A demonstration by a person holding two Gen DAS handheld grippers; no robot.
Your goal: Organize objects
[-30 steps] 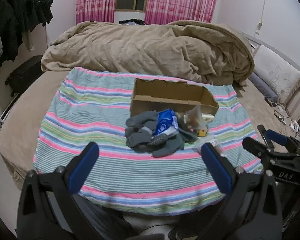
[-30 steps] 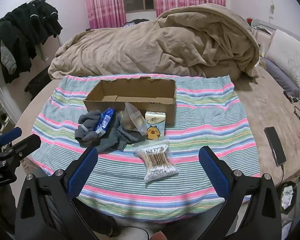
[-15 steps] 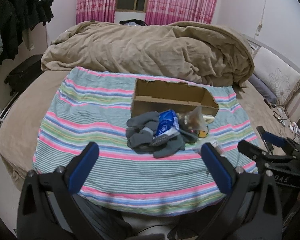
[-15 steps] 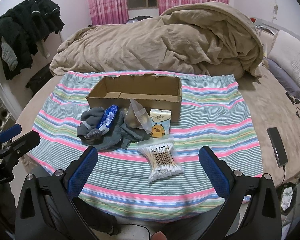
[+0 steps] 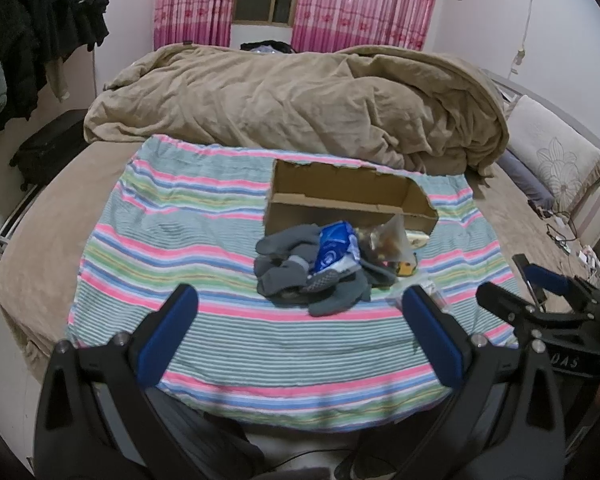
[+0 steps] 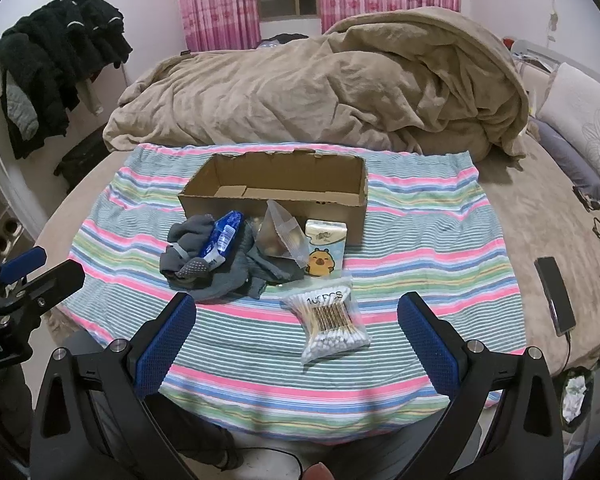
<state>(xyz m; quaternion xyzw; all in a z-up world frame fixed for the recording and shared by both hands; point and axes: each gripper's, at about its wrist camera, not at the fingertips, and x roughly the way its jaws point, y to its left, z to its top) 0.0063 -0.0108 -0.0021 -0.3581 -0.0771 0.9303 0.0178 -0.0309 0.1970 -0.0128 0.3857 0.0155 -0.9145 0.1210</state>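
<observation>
Left gripper (image 5: 298,314): jaws wide, holding nothing, above the striped cloth's (image 5: 172,256) near edge.
Right gripper (image 6: 296,320): wide too, empty.
Cardboard box (image 6: 276,188): mid-cloth, toward its far edge.
Grey socks (image 6: 204,264): touching box front, blue packet (image 6: 222,240) on top.
Cotton swabs (image 6: 332,320): nearest the near edge.

Black angular tongs (image 6: 296,320) — blue textured pads (image 6: 164,344), silver screws, white lettering on one frame.

Cotton swab bag (image 6: 332,322) before cardboard box (image 6: 276,200)
</observation>
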